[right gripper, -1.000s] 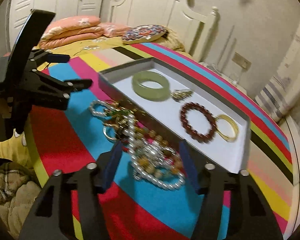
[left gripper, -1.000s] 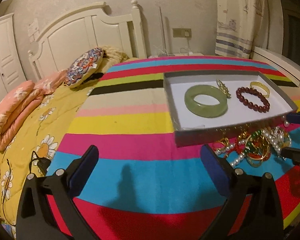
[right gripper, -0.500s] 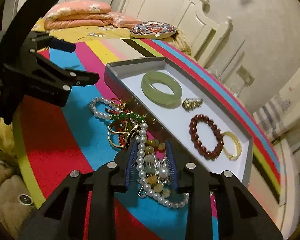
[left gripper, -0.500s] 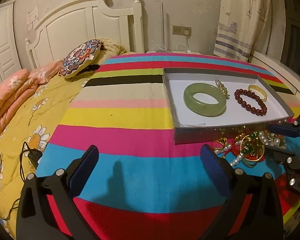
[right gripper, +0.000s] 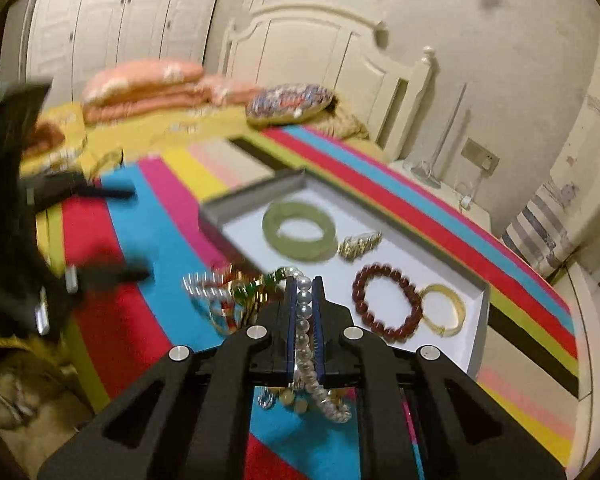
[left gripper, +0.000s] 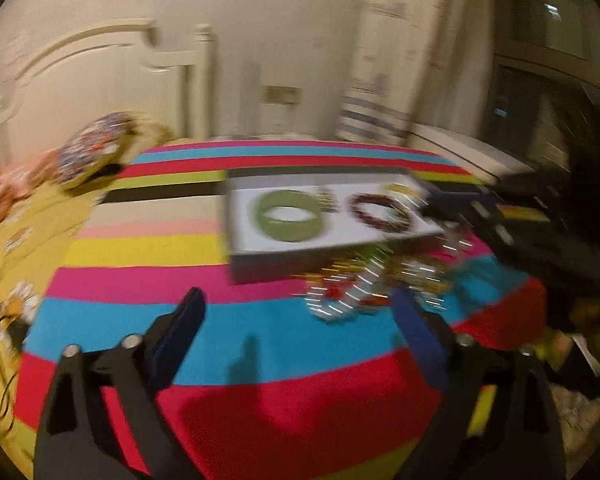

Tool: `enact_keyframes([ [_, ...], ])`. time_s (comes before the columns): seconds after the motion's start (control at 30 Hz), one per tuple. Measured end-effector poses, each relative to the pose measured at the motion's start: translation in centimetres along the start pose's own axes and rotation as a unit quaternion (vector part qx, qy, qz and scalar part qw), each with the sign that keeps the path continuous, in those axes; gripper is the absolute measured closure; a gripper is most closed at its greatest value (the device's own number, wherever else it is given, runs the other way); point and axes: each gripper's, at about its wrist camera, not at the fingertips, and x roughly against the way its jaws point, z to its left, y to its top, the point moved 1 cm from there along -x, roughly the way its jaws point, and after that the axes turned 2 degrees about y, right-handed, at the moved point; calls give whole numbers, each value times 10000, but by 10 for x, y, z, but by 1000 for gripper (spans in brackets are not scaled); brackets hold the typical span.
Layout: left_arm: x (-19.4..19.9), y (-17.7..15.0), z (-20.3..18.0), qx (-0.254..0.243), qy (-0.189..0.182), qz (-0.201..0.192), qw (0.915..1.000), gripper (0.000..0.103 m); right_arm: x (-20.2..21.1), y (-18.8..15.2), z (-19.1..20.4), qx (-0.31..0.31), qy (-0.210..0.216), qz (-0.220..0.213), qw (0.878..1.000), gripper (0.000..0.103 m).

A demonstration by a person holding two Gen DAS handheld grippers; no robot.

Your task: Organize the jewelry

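Step in hand: lifting from pile. Right gripper [right gripper: 304, 280] pinching pearl strand [right gripper: 303, 312], lower centre. Left gripper [left gripper: 300, 320] spread, idle. Next: carry strand to white tray [right gripper: 476, 320], centre right; other pieces tangled.

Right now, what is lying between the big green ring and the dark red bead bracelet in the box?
A small gold, leaf-shaped brooch lies between the green jade bangle and the dark red bead bracelet, clearest in the right wrist view.

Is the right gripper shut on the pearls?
Yes: right gripper is shut on the pearl strand, beads pinched between its blue pads.
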Motion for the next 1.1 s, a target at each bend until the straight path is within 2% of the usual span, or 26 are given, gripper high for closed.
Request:
enact_keyframes([
  [0.07,-5,-1,-14,-183,-210,105,9996,21,11,10,-4,-93,20,-217,9997,94],
  [0.2,-19,-6,-31,-419,-309,281,9982,27,39,29,-14,-240,-6,-705,9972,94],
  [0.27,-27,-6,-32,-403,-396,391,9976,30,56,38,-19,-317,-42,-973,9947,94],
  [0.47,-41,5,-30,-276,-556,474,9969,37,86,49,-37,-503,-313,-1417,9881,94],
  [0.6,-46,10,-37,-522,-545,519,9958,52,96,49,-45,-601,-407,-1534,9855,94],
  [0.7,-47,12,-42,-708,-510,436,9952,54,104,49,-48,-658,-434,-1620,9836,94],
  [0.77,-53,12,-45,-819,-532,515,9939,57,111,52,-50,-682,-463,-1719,9817,94],
  [0.83,-62,12,-45,-895,-595,667,9920,70,117,54,-52,-695,-508,-1815,9796,94],
  [0.9,-67,12,-48,-984,-689,808,9895,77,126,56,-54,-705,-586,-1943,9766,94],
  [0.97,-70,10,-52,-1139,-664,899,9872,88,135,58,-59,-791,-603,-2104,9726,94],
  [1.03,-73,7,-55,-1279,-593,971,9852,89,132,58,-60,-811,-447,-1989,9756,94],
  [1.1,-74,7,-55,-1275,-600,971,9853,89,122,56,-54,-552,-667,-1792,9800,94],
])
